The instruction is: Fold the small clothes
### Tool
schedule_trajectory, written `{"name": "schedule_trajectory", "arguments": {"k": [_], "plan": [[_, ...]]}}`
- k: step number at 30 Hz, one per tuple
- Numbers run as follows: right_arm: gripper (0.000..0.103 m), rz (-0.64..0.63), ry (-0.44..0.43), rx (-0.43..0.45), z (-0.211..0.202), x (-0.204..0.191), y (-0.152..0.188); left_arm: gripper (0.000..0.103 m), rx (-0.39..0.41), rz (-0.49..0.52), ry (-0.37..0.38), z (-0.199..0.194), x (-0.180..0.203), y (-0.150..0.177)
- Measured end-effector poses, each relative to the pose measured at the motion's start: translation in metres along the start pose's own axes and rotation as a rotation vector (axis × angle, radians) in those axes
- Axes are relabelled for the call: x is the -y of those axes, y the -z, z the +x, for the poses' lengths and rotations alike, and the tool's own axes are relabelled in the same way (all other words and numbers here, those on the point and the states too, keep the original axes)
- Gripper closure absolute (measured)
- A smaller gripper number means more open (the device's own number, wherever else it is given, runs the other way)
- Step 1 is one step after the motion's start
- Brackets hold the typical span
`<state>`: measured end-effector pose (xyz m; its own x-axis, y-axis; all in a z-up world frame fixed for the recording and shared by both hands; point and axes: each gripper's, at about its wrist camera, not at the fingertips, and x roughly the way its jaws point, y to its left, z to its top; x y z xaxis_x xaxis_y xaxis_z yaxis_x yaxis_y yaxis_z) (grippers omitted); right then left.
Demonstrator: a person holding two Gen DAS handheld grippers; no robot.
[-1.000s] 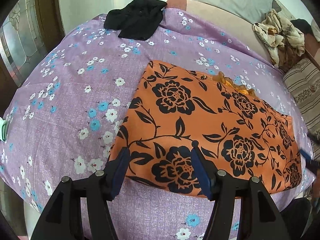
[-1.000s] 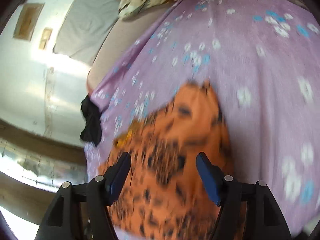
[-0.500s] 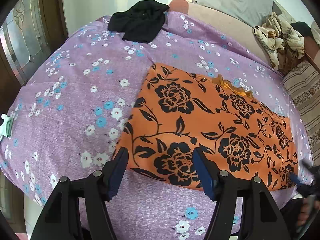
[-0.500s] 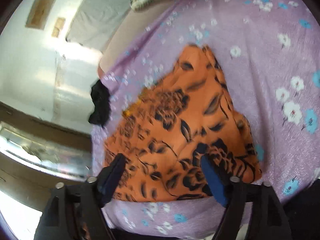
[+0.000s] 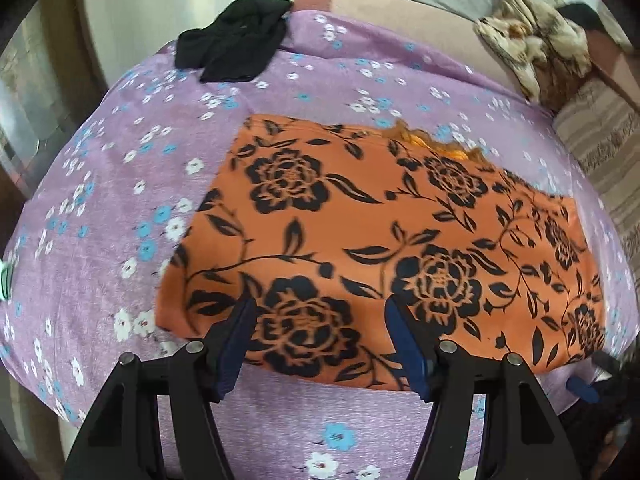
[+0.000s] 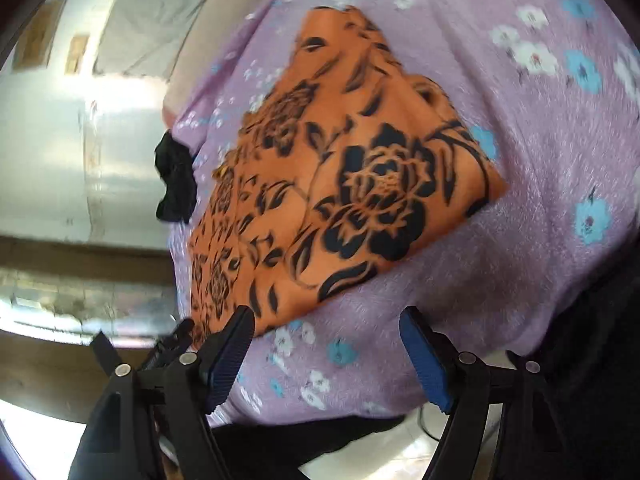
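Since a second ago our right gripper (image 6: 326,344) has pulled back off the orange floral garment (image 5: 384,240), jaws opening to wide and empty, while our left gripper (image 5: 320,336) hangs open over its near edge. Soft, light, floppy cloth on the purple bedsheet (image 5: 120,208); we'd pinch corners. Its long axis runs left-right before us.
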<state>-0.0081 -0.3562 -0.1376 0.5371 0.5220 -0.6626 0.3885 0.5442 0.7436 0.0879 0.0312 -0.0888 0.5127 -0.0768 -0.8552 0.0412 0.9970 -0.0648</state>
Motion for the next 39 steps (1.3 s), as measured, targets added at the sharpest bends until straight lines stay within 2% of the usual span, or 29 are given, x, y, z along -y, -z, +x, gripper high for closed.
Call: {"name": "schedule_trajectory", "arguments": {"k": [3, 6, 13, 15, 16, 17, 18, 19, 20, 23, 26, 27, 29, 30, 31, 33, 34, 35, 36, 39], "plan": [[0.025, -0.011, 0.01, 0.069, -0.009, 0.001, -0.015, 0.036, 0.016, 0.022, -0.017, 0.0, 0.009, 0.0], [0.025, 0.057, 0.008, 0.104, -0.013, 0.013, -0.032, 0.036, 0.003, 0.025, -0.024, 0.003, 0.012, -0.002], [0.025, 0.049, 0.027, 0.128, -0.013, 0.012, -0.043, 0.036, 0.011, 0.025, -0.022, 0.003, 0.012, -0.002], [0.028, 0.029, 0.04, 0.13, -0.013, 0.011, -0.044, 0.036, 0.007, 0.02, -0.021, 0.005, 0.011, -0.002], [0.031, 0.024, 0.05, 0.131, -0.002, 0.007, -0.045, 0.036, 0.004, 0.018, -0.021, 0.006, 0.011, -0.002], [0.043, 0.01, 0.074, 0.13, 0.0, 0.007, -0.046, 0.036, 0.001, 0.016, -0.021, 0.008, 0.011, -0.002], [0.07, 0.001, 0.101, 0.121, 0.0, 0.008, -0.047, 0.036, -0.002, 0.016, -0.02, 0.009, 0.011, -0.002], [0.083, -0.007, 0.12, 0.108, 0.002, 0.009, -0.048, 0.036, -0.004, 0.018, -0.019, 0.011, 0.011, -0.002], [0.09, -0.02, 0.127, 0.099, 0.008, 0.008, -0.048, 0.036, -0.005, 0.021, -0.02, 0.012, 0.011, -0.002], [0.094, -0.102, 0.171, 0.131, 0.0, -0.009, -0.047, 0.036, 0.001, 0.031, -0.021, 0.013, 0.013, -0.002], [0.094, -0.165, 0.188, 0.168, -0.014, -0.025, -0.041, 0.036, 0.014, 0.034, -0.024, 0.012, 0.014, -0.004], [0.094, -0.185, 0.195, 0.14, -0.009, -0.025, -0.04, 0.036, 0.015, 0.033, -0.023, 0.015, 0.015, -0.005], [0.088, -0.127, 0.225, 0.074, 0.003, -0.009, -0.043, 0.036, -0.011, 0.036, -0.022, 0.026, 0.018, -0.007], [0.081, -0.076, 0.235, 0.039, 0.004, 0.0, -0.044, 0.036, -0.032, 0.046, -0.025, 0.034, 0.02, -0.007], [0.08, -0.078, 0.219, 0.046, -0.002, 0.001, -0.043, 0.036, -0.046, 0.055, -0.034, 0.04, 0.022, -0.006], [0.063, -0.127, 0.247, 0.089, -0.018, -0.008, -0.042, 0.036, -0.048, 0.064, -0.042, 0.046, 0.023, -0.004], [0.058, -0.155, 0.243, 0.111, -0.029, -0.014, -0.042, 0.035, -0.044, 0.062, -0.041, 0.047, 0.023, -0.004], [0.044, -0.177, 0.25, 0.141, -0.039, -0.019, -0.044, 0.034, -0.041, 0.061, -0.041, 0.048, 0.023, -0.003], [0.037, -0.197, 0.262, 0.17, -0.046, -0.023, -0.049, 0.034, -0.04, 0.058, -0.039, 0.049, 0.023, -0.003], [0.037, -0.253, 0.261, 0.204, -0.053, -0.036, -0.084, 0.032, -0.036, 0.057, -0.037, 0.051, 0.022, -0.001]]}}
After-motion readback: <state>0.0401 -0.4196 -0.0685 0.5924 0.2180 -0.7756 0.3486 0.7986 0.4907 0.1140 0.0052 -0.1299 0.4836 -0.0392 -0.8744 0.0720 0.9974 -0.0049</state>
